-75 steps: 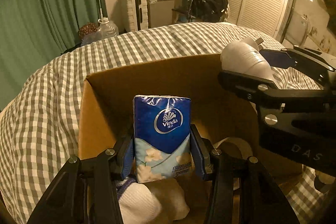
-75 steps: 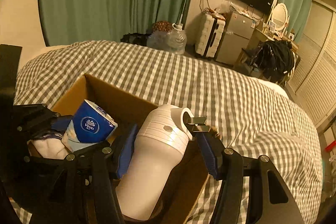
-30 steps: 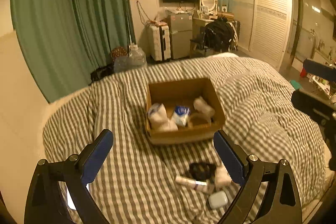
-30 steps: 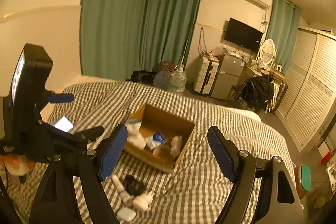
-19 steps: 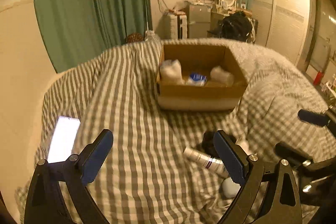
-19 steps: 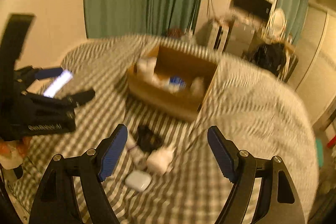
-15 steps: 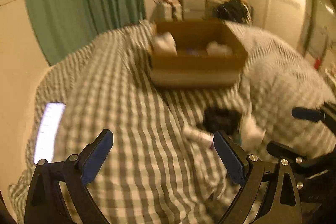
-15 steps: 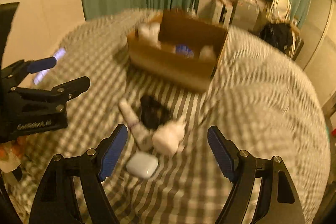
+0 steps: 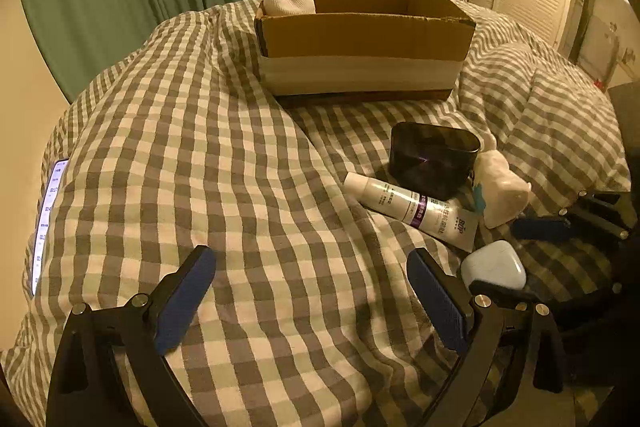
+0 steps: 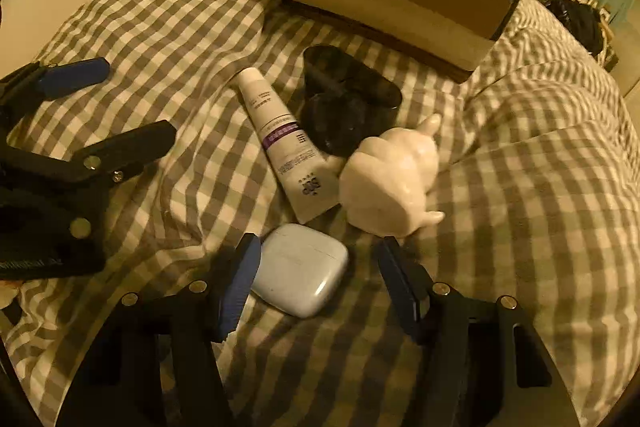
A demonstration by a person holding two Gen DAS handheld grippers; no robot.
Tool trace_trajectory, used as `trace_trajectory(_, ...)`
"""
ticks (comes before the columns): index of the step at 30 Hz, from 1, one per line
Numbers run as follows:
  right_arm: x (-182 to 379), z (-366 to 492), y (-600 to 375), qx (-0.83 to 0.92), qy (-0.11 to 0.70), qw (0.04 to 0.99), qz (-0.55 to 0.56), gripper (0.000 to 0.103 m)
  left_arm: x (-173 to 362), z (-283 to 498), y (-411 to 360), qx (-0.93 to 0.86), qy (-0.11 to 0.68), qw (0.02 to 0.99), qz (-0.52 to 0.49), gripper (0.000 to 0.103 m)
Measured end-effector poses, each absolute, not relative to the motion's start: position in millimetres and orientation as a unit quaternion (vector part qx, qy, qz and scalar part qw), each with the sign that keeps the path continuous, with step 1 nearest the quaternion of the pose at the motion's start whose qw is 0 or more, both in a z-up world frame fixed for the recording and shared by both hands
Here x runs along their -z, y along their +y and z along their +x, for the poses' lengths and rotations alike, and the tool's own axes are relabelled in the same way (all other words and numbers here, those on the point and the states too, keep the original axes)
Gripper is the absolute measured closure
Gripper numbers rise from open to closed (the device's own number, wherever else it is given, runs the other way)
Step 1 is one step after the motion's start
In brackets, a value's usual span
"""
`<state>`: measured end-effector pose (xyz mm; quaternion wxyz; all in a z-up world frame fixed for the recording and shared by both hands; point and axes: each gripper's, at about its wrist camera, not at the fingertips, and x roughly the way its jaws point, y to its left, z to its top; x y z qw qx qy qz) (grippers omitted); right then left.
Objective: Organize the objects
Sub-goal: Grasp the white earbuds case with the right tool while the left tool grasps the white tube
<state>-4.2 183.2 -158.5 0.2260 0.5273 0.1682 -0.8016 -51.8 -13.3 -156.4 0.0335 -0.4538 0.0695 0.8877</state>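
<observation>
My right gripper (image 10: 316, 279) is spread wide and holds nothing; it sits low over the checked bedspread (image 10: 168, 27) with the pale earbud case (image 10: 300, 269) lying between its fingers, close to the left one. Just ahead of that gripper lies a white figurine (image 10: 386, 183), and to its left a white tube (image 10: 282, 139) with a purple band, its flat end nearest me. Beyond those two, a black pouch (image 10: 346, 103) rests against both the tube and the figurine.

My left gripper (image 9: 312, 291) is also wide open and empty, hovering over bare bedspread (image 9: 200, 147). From it, the tube (image 9: 412, 207), the pouch (image 9: 434, 159), the figurine (image 9: 502, 189) and the earbud case (image 9: 494, 269) all lie ahead and to the right, the case just beside my right finger's outer side.

Farther ahead of both grippers stands the cardboard box (image 9: 364, 39), open at the top. From here I can see only one thing in it: a white sock (image 9: 289, 2) with a dark band poking up at the left corner; the rest of the inside is hidden by the near wall. Far to the left of my left gripper, a lit phone (image 9: 48, 219) lies at the bed's edge.
</observation>
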Motion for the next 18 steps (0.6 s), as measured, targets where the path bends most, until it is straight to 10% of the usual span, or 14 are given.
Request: trace_trajectory(18, 126, 4, 202, 0.837, 0.138, 0.225, 0.480, 0.046, 160, -61, 2, -0.877, 0.098, 0.027, -0.469, 0.004)
